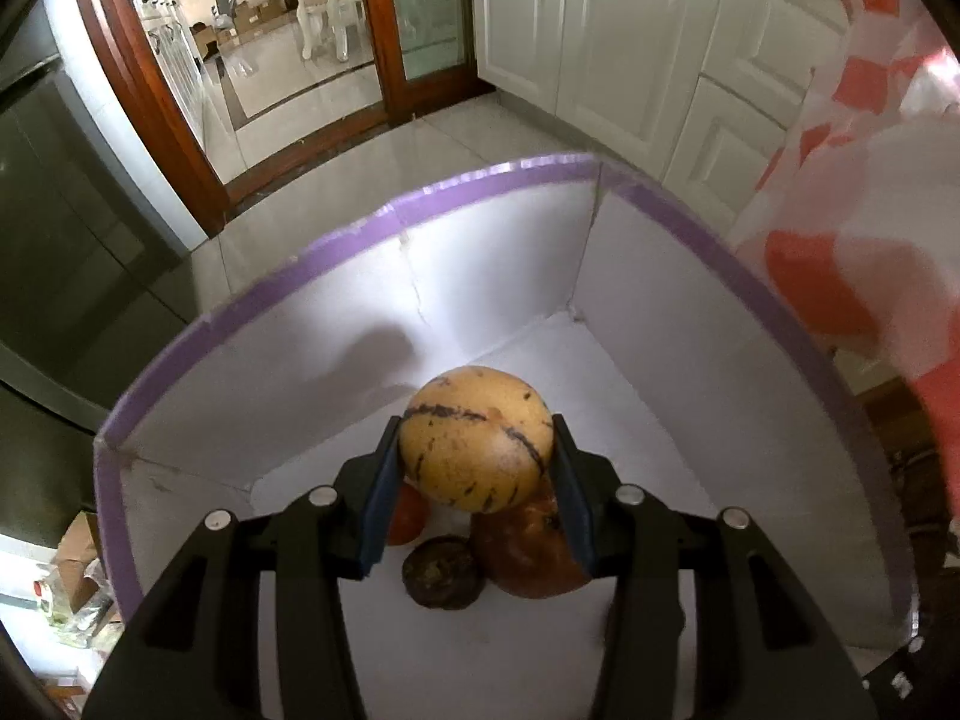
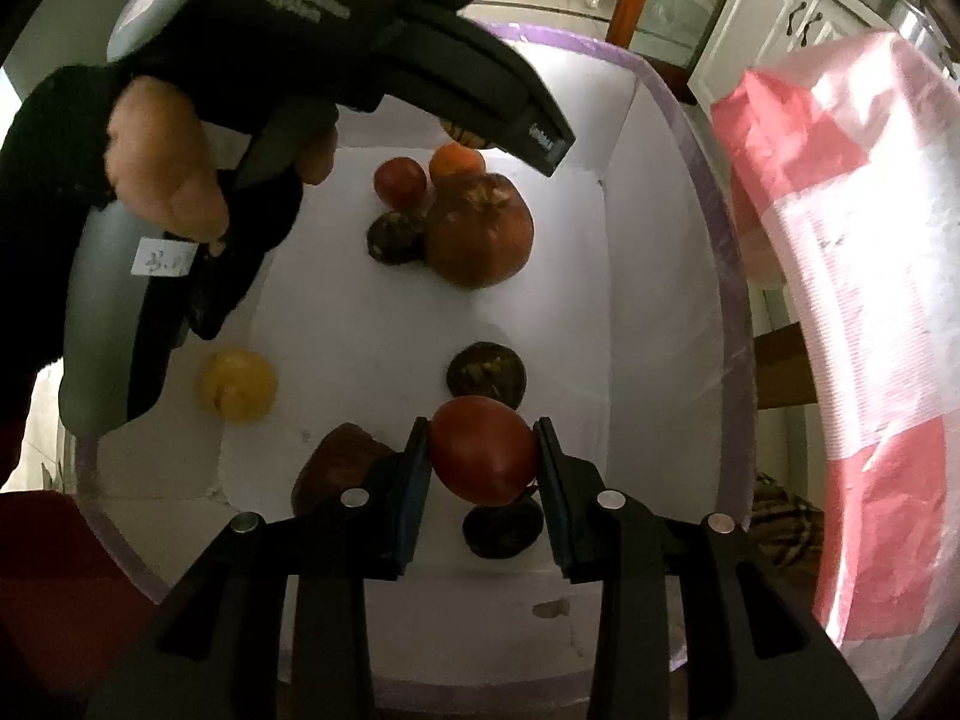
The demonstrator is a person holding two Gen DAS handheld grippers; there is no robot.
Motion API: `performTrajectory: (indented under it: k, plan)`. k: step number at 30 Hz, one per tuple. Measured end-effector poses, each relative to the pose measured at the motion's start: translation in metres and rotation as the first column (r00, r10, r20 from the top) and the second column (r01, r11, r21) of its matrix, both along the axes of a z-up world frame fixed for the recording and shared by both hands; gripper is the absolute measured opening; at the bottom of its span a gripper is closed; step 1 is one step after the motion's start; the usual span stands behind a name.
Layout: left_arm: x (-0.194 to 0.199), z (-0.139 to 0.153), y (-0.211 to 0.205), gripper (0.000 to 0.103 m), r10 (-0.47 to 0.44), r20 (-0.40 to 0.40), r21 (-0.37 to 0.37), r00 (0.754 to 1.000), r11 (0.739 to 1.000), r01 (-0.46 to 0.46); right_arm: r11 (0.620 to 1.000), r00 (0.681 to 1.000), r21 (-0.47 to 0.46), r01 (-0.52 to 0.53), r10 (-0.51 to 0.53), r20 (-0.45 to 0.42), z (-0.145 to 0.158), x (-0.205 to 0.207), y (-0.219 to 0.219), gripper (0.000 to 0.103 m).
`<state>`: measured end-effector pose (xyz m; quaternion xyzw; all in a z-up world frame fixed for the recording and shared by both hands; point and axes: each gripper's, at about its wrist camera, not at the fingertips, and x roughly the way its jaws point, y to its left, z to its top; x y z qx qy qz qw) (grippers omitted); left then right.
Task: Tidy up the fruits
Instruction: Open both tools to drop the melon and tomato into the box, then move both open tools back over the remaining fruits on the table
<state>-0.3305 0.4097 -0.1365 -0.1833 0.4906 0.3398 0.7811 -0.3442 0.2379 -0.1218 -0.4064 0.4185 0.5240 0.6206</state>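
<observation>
My left gripper [image 1: 477, 441] is shut on a yellow melon with dark purple stripes [image 1: 474, 438], held over a white box with a purple rim [image 1: 336, 246]. Below the melon lie a pomegranate [image 1: 528, 558], a dark mangosteen [image 1: 441, 570] and a partly hidden tomato [image 1: 408, 513]. My right gripper [image 2: 483, 450] is shut on a red tomato [image 2: 483, 450] above the same box [image 2: 678, 114]. On the box floor I see the pomegranate [image 2: 480, 231], a tomato [image 2: 400, 181], an orange [image 2: 456, 161], a yellow fruit [image 2: 239, 384], a reddish-brown fruit [image 2: 336, 468] and three mangosteens [image 2: 486, 373].
A pink and white checked plastic bag [image 2: 840, 276] hangs at the right of the box. The person's gloved hand [image 2: 162, 168] holds the left gripper's grey body over the box's left side. White cabinets [image 1: 600, 36] and a wooden door frame [image 1: 150, 90] stand beyond on a tiled floor.
</observation>
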Motion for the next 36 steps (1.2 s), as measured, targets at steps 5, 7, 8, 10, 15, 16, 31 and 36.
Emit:
performTrajectory:
  k: [5, 7, 8, 10, 15, 16, 31, 36]
  plan:
    - [0.001, -0.010, 0.002, 0.049, 0.001, -0.029, 0.010, 1.000, 1.000, -0.001, 1.000, 1.000, -0.011, 0.017, -0.018, -0.005, -0.003, 0.004, -0.002, 0.038]
    - [0.002, -0.008, 0.000, 0.054, -0.001, -0.038, 0.040, 0.999, 0.999, 0.002, 1.000, 1.000, 0.004, 0.026, -0.026, -0.002, -0.003, 0.006, 0.001, 0.055]
    - [0.004, -0.006, 0.002, 0.061, -0.005, -0.036, 0.058, 0.999, 0.998, 0.007, 0.999, 1.000, 0.021, 0.029, -0.029, 0.000, 0.001, 0.006, -0.001, 0.063]
    - [0.003, 0.003, 0.000, 0.081, -0.003, -0.014, 0.100, 1.000, 0.995, 0.004, 0.998, 1.000, 0.062, 0.027, -0.027, 0.000, 0.011, 0.007, -0.005, 0.063]
    - [0.006, 0.035, -0.002, 0.088, 0.000, 0.034, 0.184, 0.999, 0.983, -0.006, 0.974, 1.000, 0.225, 0.019, -0.019, -0.003, 0.056, 0.008, -0.026, 0.073]
    - [0.006, 0.047, -0.002, 0.088, 0.006, 0.059, 0.206, 0.998, 0.978, -0.018, 0.963, 1.000, 0.270, 0.020, -0.018, -0.010, 0.069, 0.009, -0.031, 0.075]
    - [0.109, 0.225, -0.172, 0.101, -0.476, 0.384, 0.363, 0.791, 0.866, 0.345, 0.544, 0.770, 0.697, 0.467, -0.637, -0.019, 0.219, 0.162, -0.266, 0.087]
    - [0.210, 0.223, -0.259, 0.101, -0.572, 0.426, 0.238, 0.701, 0.818, 0.523, 0.390, 0.567, 0.668, 0.634, -0.822, -0.058, 0.206, 0.245, -0.354, 0.087]
